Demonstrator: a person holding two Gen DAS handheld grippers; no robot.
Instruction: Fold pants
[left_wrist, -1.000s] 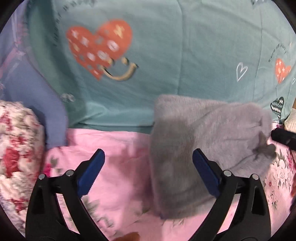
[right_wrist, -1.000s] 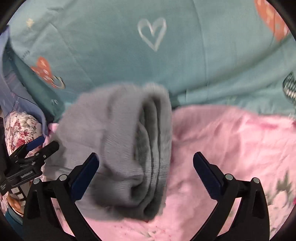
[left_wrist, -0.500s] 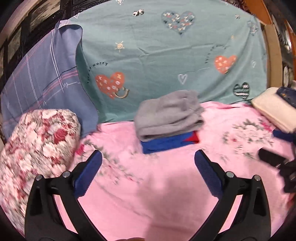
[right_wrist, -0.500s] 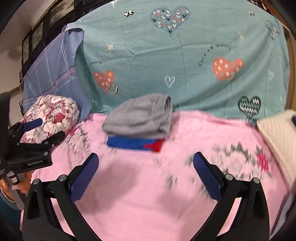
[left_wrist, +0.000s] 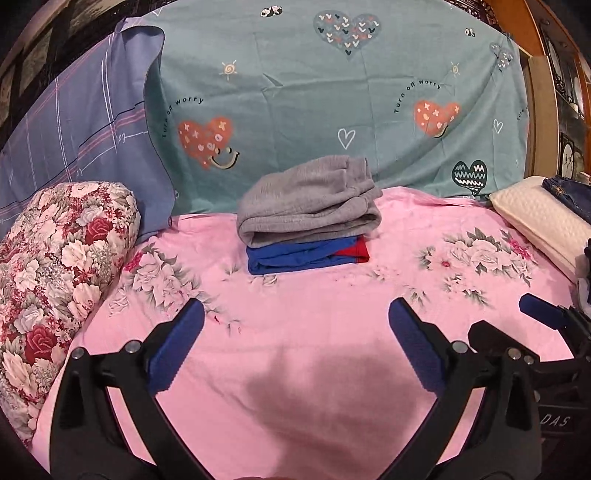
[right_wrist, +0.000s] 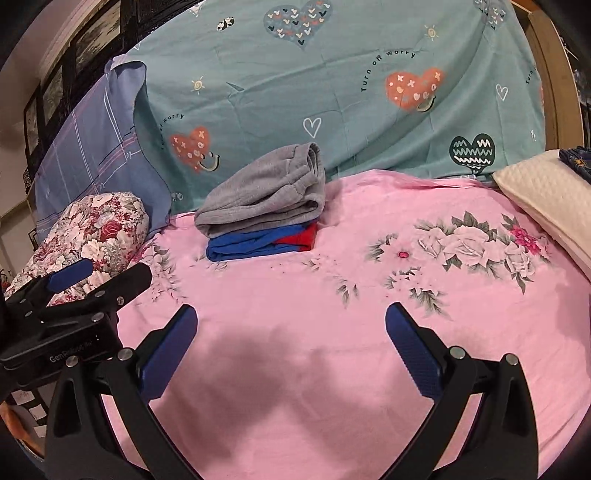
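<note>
Bedding first: your pink sheet (left_wrist: 332, 332) now fills both views, since you've pulled back from the stack at its far edge. Grey pants (left_wrist: 308, 201) lie folded on the blue garment (left_wrist: 295, 256), well apart from both tools. Your left gripper (left_wrist: 295, 350) and right gripper (right_wrist: 291, 350) are spread, holding nothing; this fold looks finished.

Warm, even indoor light is filling both fisheye views, which are showing sharp and free of motion blur. A soft dark shadow is lying on the pink bedsheet (left_wrist: 332, 325) between each claw's fingers. Edges are bowing and fading into black corners.
</note>
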